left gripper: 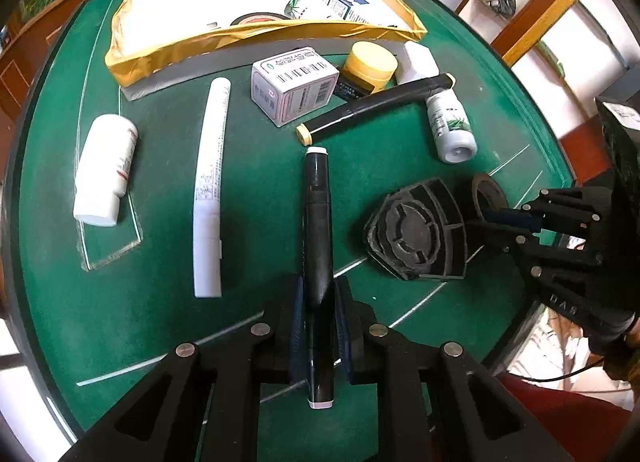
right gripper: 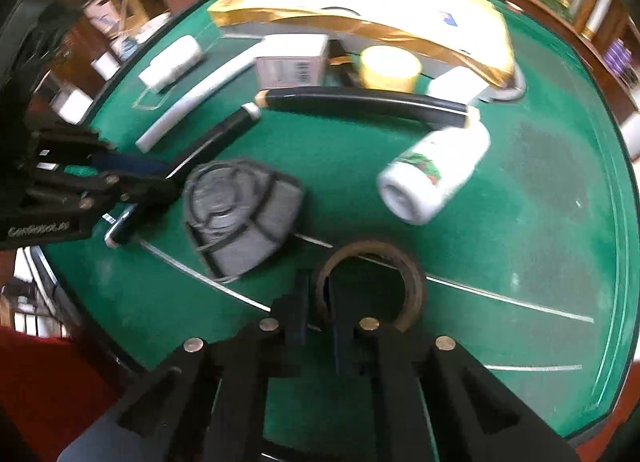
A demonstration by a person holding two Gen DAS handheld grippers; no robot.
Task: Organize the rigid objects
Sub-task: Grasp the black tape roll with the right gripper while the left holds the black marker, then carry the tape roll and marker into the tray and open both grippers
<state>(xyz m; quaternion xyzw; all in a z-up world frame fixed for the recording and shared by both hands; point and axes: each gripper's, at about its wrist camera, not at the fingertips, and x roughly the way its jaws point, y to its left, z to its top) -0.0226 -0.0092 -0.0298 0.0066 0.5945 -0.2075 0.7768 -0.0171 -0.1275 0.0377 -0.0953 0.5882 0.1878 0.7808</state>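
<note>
- L gripper (left gripper: 319,304), bottom centre of left wrist view: clamped on black marker (left gripper: 318,222), which runs up frame centre over green table (left gripper: 140,322).
- R gripper (right gripper: 318,302), bottom centre of right wrist view: pinches wall of dark tape ring (right gripper: 404,262), one finger inside, one outside.
- Grey mask (left gripper: 416,230) lies between the two.
- Gold-lined box (left gripper: 132,62) at top.

Right gripper (right gripper: 318,304) jaws pinch the tape ring's (right gripper: 404,262) wall — green table (right gripper: 520,222) below.
</note>
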